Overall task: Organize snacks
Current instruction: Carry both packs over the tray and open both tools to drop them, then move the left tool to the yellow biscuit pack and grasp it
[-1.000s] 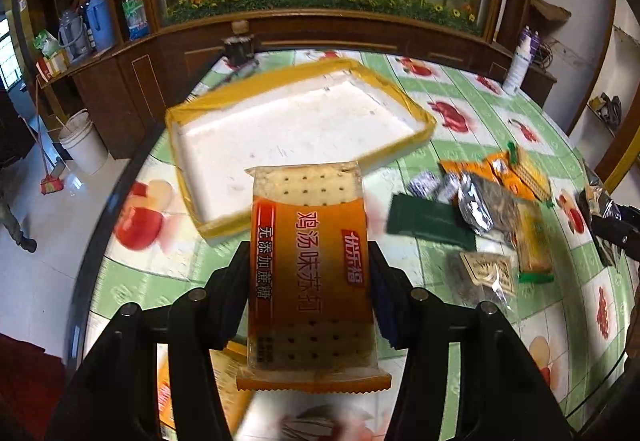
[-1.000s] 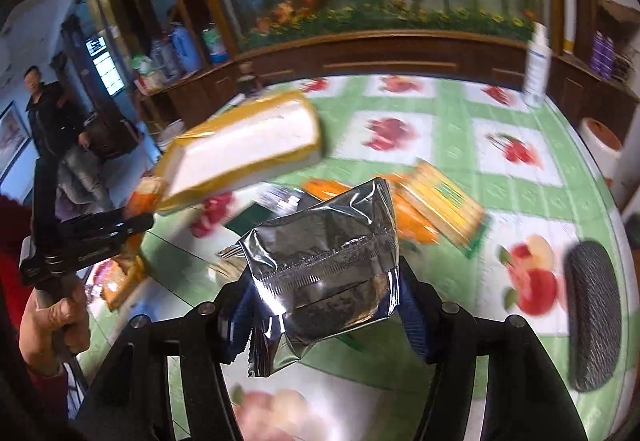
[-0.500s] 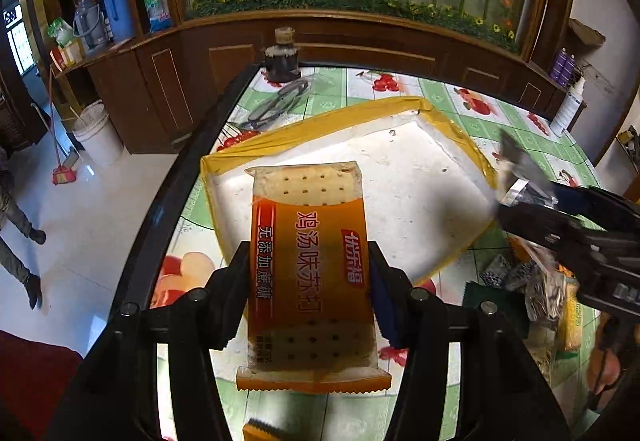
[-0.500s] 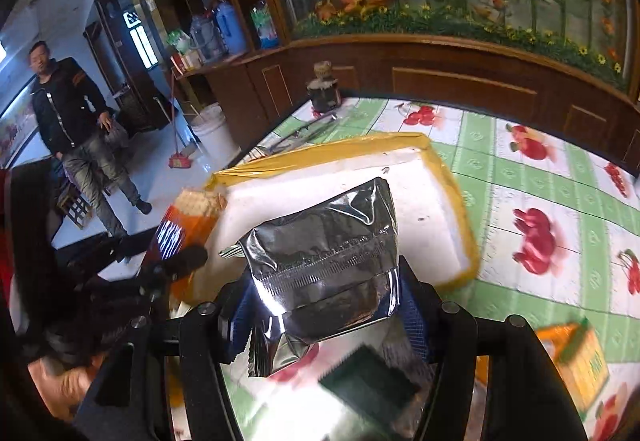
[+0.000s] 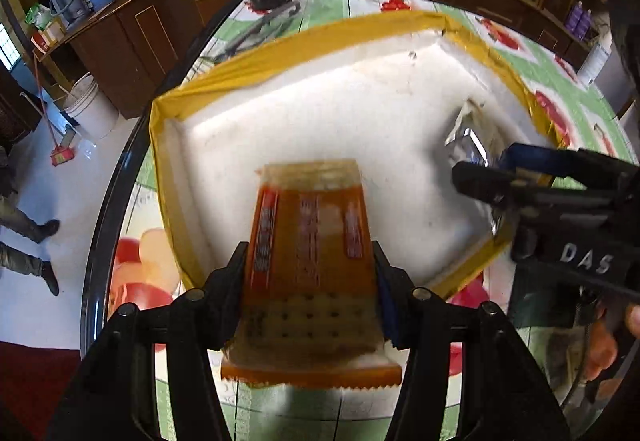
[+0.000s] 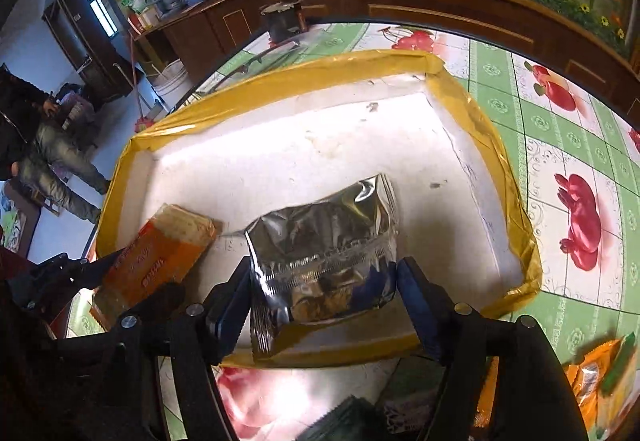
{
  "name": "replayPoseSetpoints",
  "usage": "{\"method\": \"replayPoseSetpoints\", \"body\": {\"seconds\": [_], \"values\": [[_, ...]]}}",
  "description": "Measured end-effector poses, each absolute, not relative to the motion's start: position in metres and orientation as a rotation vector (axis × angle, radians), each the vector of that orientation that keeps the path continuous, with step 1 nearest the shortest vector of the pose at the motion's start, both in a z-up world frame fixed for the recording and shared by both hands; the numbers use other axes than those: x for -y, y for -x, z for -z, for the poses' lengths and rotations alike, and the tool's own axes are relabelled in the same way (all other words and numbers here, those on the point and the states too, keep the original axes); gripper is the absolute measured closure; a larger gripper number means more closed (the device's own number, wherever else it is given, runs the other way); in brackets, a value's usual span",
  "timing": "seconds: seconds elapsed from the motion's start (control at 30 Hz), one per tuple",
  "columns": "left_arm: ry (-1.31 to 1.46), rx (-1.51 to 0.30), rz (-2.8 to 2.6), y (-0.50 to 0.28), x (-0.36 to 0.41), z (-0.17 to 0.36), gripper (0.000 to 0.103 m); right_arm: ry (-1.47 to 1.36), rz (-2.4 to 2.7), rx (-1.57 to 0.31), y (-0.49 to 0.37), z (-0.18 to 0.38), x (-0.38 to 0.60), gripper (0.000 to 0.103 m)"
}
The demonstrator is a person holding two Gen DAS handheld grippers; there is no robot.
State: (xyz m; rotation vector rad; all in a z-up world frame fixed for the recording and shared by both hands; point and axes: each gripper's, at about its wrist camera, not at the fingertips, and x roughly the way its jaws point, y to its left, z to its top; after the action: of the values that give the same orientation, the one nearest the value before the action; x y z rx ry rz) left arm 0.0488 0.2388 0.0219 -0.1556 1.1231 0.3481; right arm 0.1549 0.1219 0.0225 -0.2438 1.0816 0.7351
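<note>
Both grippers had swung over the tray since the earlier frames, when the silver pouch hung above the tablecloth and the cracker pack was short of the tray's near edge. By now the left gripper pointed steeply down over the white tray with its yellow-taped rim, and the orange cracker pack sat between its fingers, its far end tipped down toward the tray floor and blurred. Its jaws had just been opening; the pack was between them, but whether the pads pressed it could not be told from the blur. The right gripper hung over the tray's near right part with the silver foil pouch between its blue pads. Its jaws had also just been opening, and a thin gap showed along the right pad, so the pouch looked let go, its far end lying on the tray floor. In the right wrist view the cracker pack lay at a slant just left of the pouch, the two close but apart. The tray stood on a round table covered in a green-and-white cloth printed with red fruit. More snack packets lay on the cloth to the right, outside the tray. A person stood on the floor at far left.
</note>
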Motion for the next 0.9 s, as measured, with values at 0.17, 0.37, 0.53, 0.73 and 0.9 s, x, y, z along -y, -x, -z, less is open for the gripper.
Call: {"method": "replayPoseSetpoints", "body": {"seconds": [0.17, 0.37, 0.53, 0.73, 0.9], "values": [[0.158, -1.183, -0.333, -0.030, -0.228, -0.018, 0.046, 0.283, -0.734, -1.133, -0.143, -0.024, -0.107, 0.030], [0.158, -1.202, -0.275, 0.012, -0.203, -0.026, 0.046, 0.383, -0.787, -1.143, -0.101, -0.031, -0.079, 0.030], [0.217, -1.015, -0.352, 0.035, -0.211, -0.081, 0.045, 0.258, -0.809, -1.034, -0.085, -0.069, -0.053, 0.030], [0.171, -0.820, -0.400, 0.083, -0.214, -0.135, 0.024, 0.131, -0.851, -0.888, -0.051, -0.123, 0.007, 0.024], [0.137, -0.759, -0.433, 0.118, -0.200, -0.127, 0.023, 0.086, -0.803, -0.866, -0.012, -0.118, 0.070, 0.024]]}}
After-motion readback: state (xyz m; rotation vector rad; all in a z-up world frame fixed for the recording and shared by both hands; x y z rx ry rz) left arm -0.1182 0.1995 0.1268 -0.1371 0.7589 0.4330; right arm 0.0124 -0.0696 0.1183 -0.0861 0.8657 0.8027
